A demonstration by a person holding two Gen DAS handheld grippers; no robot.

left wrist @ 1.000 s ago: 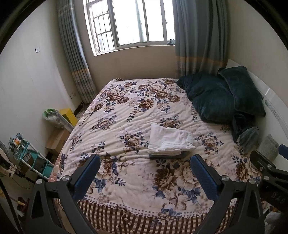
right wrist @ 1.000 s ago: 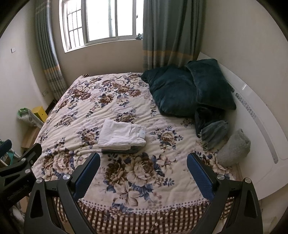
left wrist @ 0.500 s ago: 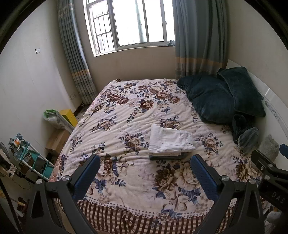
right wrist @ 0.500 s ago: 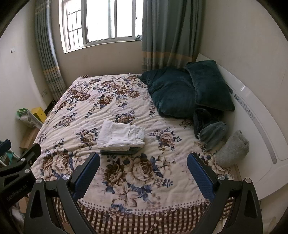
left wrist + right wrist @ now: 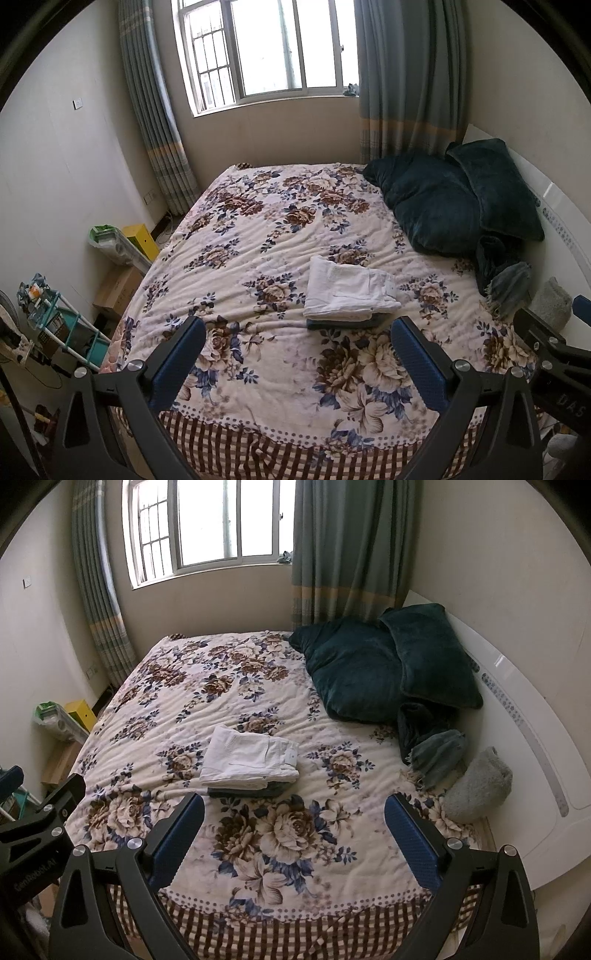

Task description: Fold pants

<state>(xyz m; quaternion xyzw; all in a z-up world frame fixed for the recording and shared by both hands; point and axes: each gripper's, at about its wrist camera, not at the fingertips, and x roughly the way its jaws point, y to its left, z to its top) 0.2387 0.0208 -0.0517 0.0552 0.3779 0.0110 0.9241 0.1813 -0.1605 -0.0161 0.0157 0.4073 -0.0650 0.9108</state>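
White pants (image 5: 349, 291) lie folded in a neat rectangle on top of a dark folded garment (image 5: 347, 323), in the middle of the floral bedspread (image 5: 258, 240). The stack also shows in the right wrist view (image 5: 251, 762). My left gripper (image 5: 299, 365) is open and empty, held above the foot of the bed, well short of the stack. My right gripper (image 5: 295, 834) is open and empty too, beside the left one, at a similar distance. The right gripper's body shows at the right edge of the left wrist view (image 5: 554, 354).
Two dark green pillows (image 5: 373, 668) lean on the white headboard (image 5: 517, 701) at the right, with a dark cloth (image 5: 432, 738) and a grey rolled item (image 5: 480, 782) beside them. Left of the bed stand a teal rack (image 5: 55, 325), a cardboard box (image 5: 118, 288) and a yellow box (image 5: 142, 240).
Both grippers have drifted slightly back and up from the bed. The folded stack has not moved.
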